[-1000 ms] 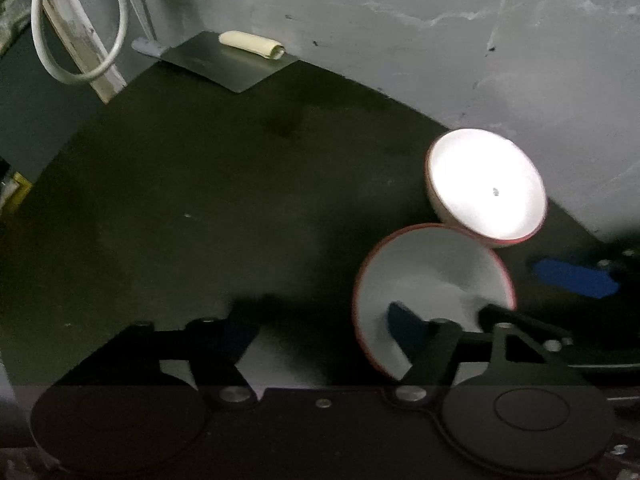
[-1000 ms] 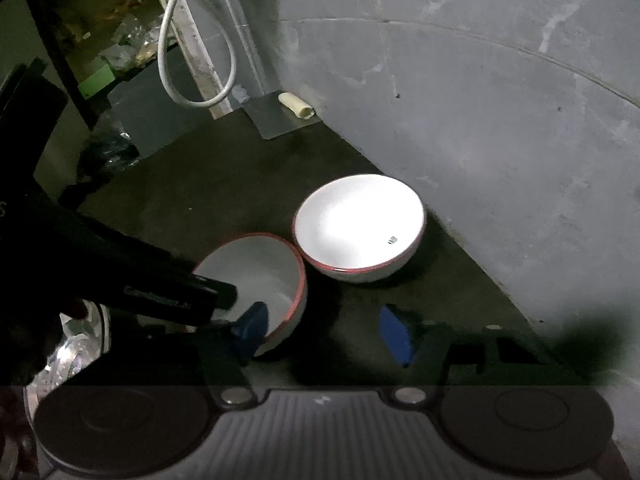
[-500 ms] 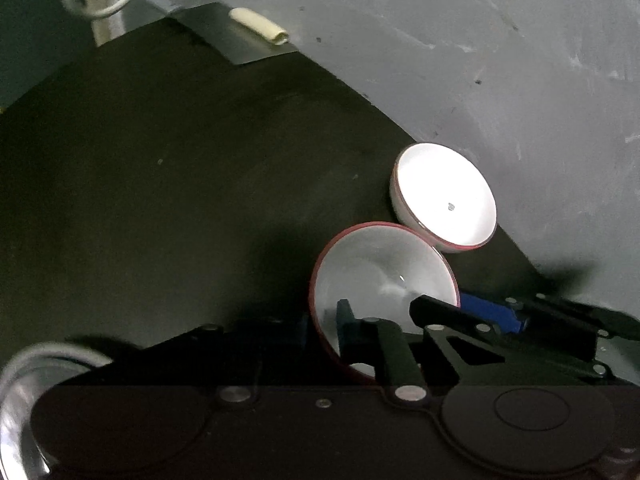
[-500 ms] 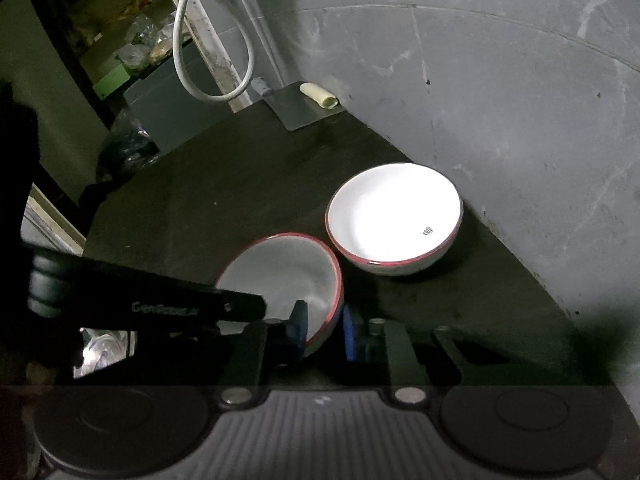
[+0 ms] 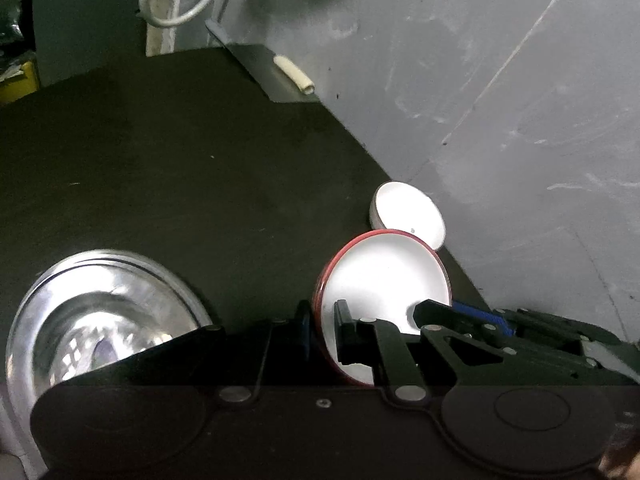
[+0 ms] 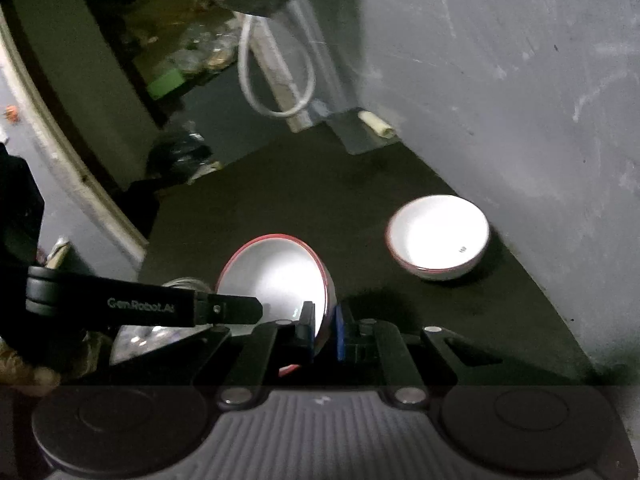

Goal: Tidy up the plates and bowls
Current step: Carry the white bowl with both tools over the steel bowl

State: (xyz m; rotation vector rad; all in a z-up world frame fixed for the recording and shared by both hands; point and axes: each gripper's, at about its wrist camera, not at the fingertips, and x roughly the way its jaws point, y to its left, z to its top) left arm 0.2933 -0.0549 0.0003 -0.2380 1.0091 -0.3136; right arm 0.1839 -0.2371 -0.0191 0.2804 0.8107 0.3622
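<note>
A white bowl with a red rim (image 5: 384,276) (image 6: 280,276) hangs tilted above the dark table, held from two sides. My left gripper (image 5: 322,330) is shut on its near rim, one finger inside and one outside. My right gripper (image 6: 323,332) is shut on the opposite rim in the same way. A blue pad of the right gripper's fingers (image 5: 480,318) shows behind the bowl in the left wrist view. A second white bowl (image 5: 408,216) (image 6: 440,236) stands upright on the table by the wall. A shiny steel plate (image 5: 100,312) lies at the lower left.
A grey wall (image 5: 500,100) runs along the table's right side. At the far end lies a metal sheet with a cream roll (image 5: 292,72) (image 6: 376,124), and a white cable loop (image 6: 276,80) hangs behind it. The table's left edge (image 6: 148,220) drops off to clutter.
Both grippers have shut on the red-rimmed bowl's rim and raised it off the table, away from the second bowl. The steel plate has come into the left wrist view.
</note>
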